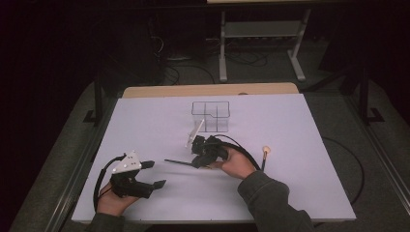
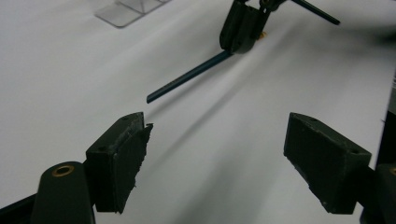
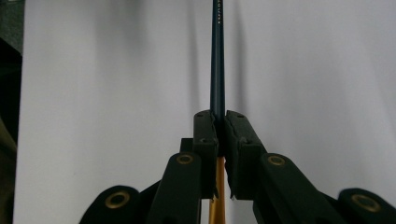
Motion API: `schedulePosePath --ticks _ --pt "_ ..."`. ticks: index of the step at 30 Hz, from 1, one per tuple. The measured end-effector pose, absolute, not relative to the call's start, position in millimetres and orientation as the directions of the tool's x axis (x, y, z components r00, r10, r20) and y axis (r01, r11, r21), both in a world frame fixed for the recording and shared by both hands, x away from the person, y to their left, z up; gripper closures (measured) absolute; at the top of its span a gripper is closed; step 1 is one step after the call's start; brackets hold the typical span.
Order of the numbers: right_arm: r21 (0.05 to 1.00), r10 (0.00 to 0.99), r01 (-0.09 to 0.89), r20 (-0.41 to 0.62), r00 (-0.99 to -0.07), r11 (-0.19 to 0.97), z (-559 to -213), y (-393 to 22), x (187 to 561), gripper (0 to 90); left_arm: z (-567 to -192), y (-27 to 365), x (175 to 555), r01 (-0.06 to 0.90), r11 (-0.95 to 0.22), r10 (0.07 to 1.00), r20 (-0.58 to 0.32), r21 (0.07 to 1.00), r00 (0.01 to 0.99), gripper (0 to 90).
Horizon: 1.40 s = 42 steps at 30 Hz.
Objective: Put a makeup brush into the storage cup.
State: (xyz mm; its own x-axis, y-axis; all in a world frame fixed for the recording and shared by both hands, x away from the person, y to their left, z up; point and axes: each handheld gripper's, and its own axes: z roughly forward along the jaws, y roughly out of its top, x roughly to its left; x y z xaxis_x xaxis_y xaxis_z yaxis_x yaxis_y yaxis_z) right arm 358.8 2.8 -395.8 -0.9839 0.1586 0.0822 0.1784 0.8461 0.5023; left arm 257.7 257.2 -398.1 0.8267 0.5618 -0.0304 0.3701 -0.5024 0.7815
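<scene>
My right gripper is shut on a thin dark teal stick. The stick juts out to the left, just above the white table, and an orange-gold part of it shows behind the pads. In the left gripper view the same stick slants down from the right gripper. My left gripper rests at the table's near left. It stands open with nothing between its pads, and its tips point toward the stick's free end, a short way from it.
A clear plastic organiser box with compartments stands just behind the right gripper. A second thin stick with a pale round tip lies to the right of the right hand. Cables trail from both grippers. A metal frame stands on the floor beyond the table.
</scene>
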Motion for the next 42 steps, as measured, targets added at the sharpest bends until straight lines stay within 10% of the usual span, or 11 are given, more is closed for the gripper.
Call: schedulePosePath --ticks 24,42 --pt "0.546 0.059 0.090 0.074 -0.995 0.833 -369 -39 334 83.0 -342 218 271 0.253 -0.626 0.394 0.019 0.738 0.919 30.5" --pt "0.563 -0.008 0.040 0.083 -0.997 0.826 -352 -44 325 83.0 -337 185 285 0.196 -0.742 0.264 0.011 0.641 0.964 54.7"
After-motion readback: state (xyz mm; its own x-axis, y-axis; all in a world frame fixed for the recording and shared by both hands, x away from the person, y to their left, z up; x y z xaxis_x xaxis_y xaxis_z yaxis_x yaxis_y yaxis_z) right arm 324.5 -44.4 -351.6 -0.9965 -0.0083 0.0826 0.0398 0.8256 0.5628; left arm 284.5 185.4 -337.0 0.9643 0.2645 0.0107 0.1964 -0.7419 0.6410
